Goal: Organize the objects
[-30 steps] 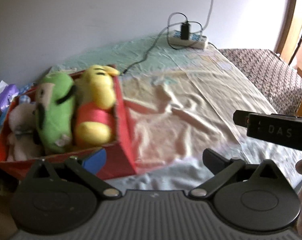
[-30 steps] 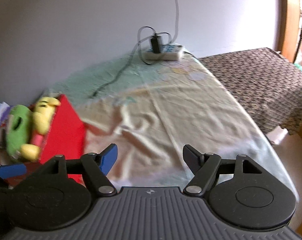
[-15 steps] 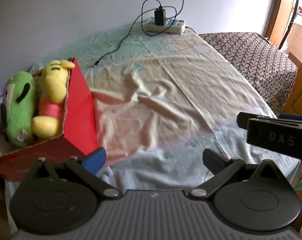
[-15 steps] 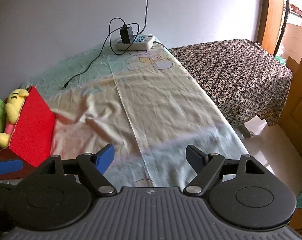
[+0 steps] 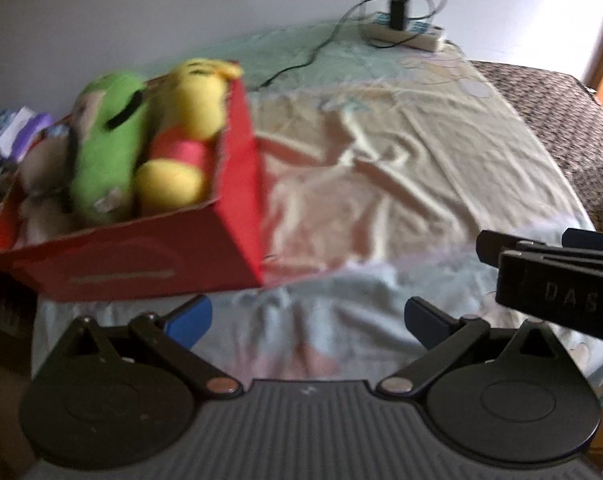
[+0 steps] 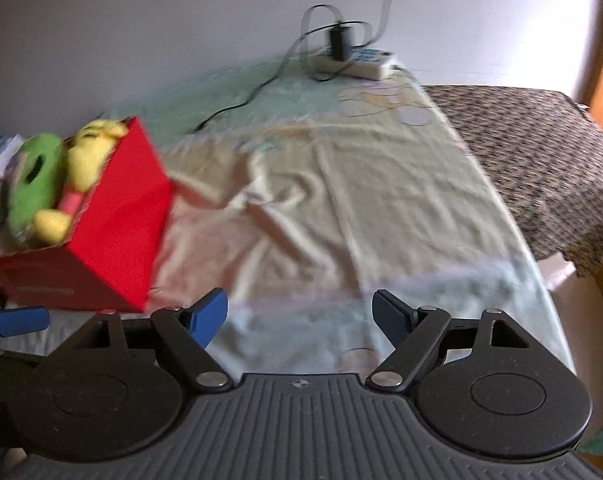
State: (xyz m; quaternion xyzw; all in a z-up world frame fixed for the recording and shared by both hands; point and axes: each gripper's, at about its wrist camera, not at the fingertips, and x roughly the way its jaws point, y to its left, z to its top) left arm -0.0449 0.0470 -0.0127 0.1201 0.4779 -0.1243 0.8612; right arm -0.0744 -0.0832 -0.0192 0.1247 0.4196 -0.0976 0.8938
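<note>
plush toys fill a red cardboard box [image 5: 149, 264] at the left edge of a bed covered by a wrinkled pale sheet [image 5: 401, 168]. in the left wrist view, a yellow plush bear with a red shirt [image 5: 185, 128] lies beside a green plush toy [image 5: 105, 144] inside it. the left gripper [image 5: 307, 318] hangs low over the sheet, jaws wide and holding nothing. a white power strip [image 5: 405, 34] sits at the far end.

from the right wrist view, the same box [image 6: 113, 232] sits to the left. the right gripper [image 6: 301, 314] is spread wide, also holding nothing, above the sheet.
</note>
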